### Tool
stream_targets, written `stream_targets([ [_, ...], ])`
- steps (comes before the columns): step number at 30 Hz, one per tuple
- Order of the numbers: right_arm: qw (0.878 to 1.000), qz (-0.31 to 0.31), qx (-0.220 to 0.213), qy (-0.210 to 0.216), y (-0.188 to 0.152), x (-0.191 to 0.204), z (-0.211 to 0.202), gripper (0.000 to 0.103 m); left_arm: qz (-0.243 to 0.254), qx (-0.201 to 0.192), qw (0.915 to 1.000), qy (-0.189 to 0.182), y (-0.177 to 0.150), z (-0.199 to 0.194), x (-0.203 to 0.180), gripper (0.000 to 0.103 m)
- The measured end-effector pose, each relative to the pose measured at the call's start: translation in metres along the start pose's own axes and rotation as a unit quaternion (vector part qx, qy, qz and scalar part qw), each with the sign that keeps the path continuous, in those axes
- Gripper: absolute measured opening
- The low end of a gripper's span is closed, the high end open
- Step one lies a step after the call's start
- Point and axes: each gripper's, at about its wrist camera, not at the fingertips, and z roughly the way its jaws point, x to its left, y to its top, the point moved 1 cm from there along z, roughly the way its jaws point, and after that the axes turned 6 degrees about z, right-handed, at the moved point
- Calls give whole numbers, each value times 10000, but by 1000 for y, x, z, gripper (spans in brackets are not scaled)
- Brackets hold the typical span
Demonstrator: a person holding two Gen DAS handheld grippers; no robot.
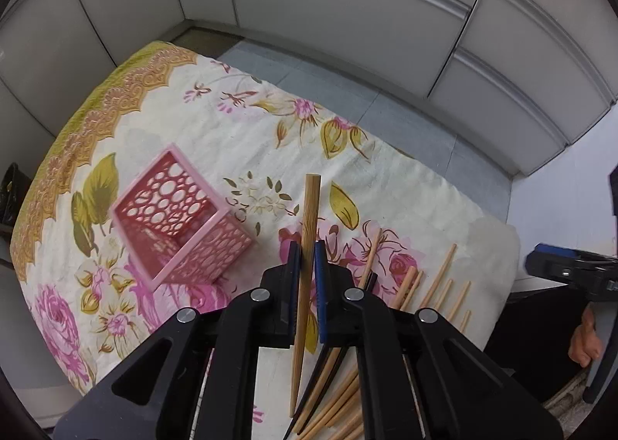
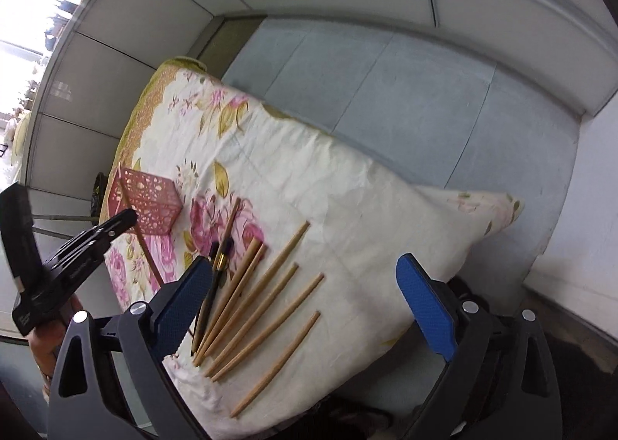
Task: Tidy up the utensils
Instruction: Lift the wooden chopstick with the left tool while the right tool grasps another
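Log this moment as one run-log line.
left gripper: shut on brown wooden chopstick | right gripper: open, above loose chopsticks | pink perforated square basket: empty

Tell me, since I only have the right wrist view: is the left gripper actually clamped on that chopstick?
Observer: Yes. In the left wrist view the left gripper has both blue pads closed on the wooden chopstick, roughly at its middle.
Operator: Which end points forward?
Observer: The thick, blunt end sticks out past the fingertips. The thin tip points back under the gripper.
Operator: Is anything in the pink basket?
Observer: The left wrist view looks down into the pink basket, and I see no chopstick inside it.
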Motion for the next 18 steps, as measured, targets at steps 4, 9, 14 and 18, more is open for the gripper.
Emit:
stream_targets([
  [4, 9993, -61, 332, -168, -14, 7, 14, 87, -389, -611, 9971, 238, -35, -51, 18, 6],
  [9, 9955, 220, 870, -312, -28, 4, 27, 80, -940, -1527, 9826, 478, -69, -121, 35, 6],
  [14, 9866, 592, 1413, -556, -42, 3, 37, 66, -1078, -2525, 9584, 775, -98, -200, 25, 6],
  [18, 9818, 725, 1474, -951, -54, 11, 46, 60, -1081, -3129, 9392, 913, -110, -243, 16, 6],
])
